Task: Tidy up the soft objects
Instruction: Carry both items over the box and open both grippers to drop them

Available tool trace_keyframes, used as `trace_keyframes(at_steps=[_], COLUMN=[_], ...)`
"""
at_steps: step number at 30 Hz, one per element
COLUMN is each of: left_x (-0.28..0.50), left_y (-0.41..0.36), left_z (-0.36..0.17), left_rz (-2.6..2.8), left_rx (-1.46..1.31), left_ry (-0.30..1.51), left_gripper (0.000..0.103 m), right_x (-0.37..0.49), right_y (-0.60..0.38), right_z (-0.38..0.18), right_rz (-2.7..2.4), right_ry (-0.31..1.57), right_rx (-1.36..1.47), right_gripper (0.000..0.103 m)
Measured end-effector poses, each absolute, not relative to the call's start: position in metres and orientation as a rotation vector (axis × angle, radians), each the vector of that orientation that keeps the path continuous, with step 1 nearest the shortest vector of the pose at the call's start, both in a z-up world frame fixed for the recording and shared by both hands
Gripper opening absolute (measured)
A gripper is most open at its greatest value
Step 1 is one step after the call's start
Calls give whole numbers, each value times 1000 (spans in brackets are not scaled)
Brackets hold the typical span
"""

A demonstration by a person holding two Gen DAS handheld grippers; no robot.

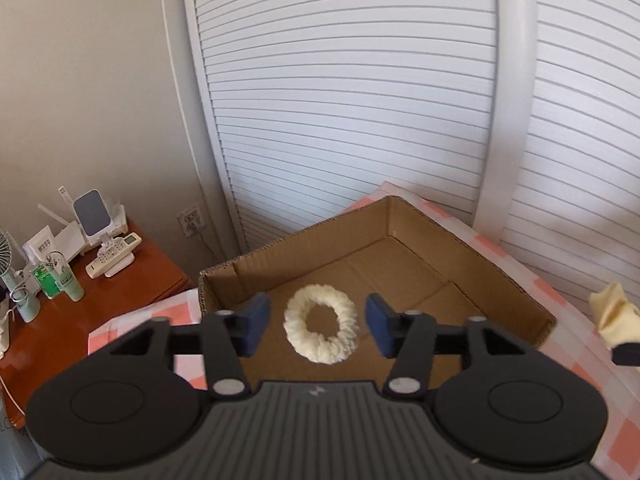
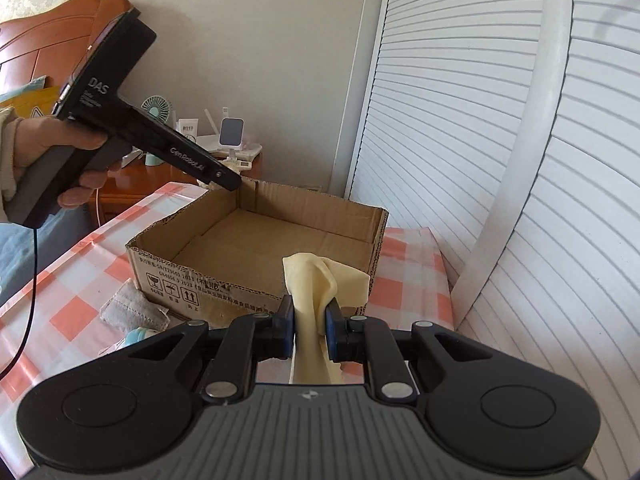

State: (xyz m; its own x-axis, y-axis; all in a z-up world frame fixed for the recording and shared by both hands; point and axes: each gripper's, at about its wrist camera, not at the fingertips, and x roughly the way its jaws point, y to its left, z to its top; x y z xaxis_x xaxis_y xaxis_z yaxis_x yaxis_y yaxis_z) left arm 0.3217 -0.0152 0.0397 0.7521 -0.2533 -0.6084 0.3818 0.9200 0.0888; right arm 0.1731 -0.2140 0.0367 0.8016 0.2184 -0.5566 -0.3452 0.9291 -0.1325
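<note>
An open cardboard box stands on the checked cloth; it also shows in the right wrist view. A fluffy white ring scrunchie is in the air between the fingers of my left gripper, over the box, touching neither pad. The left gripper is open. My right gripper is shut on a pale yellow cloth and holds it near the box's front wall. That cloth shows at the right edge of the left wrist view.
A pink-and-white checked cloth covers the table. A grey padded piece and a light blue object lie beside the box. A wooden side table with small items stands to the left. White slatted doors stand behind.
</note>
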Motion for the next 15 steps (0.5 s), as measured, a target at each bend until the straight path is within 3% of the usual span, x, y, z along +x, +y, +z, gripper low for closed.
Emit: trace_keyframes(at_steps=[1,2,15], left_x=[325,326,230], left_y=[-15,-14,20], left_z=[37,36,37], left_rz=[-324,-308,-299], left_rx=[212,204,181], left_ry=[624,610,587], left_gripper=[95,98,102], right_x=[176,178,195], right_y=[-214,-215,-209], right_z=[36,35,37], right_rz=[304,303,298], right_ry=[570,573,595], right_rx=[-230,-226,-210], right_gripper=[18,18,18])
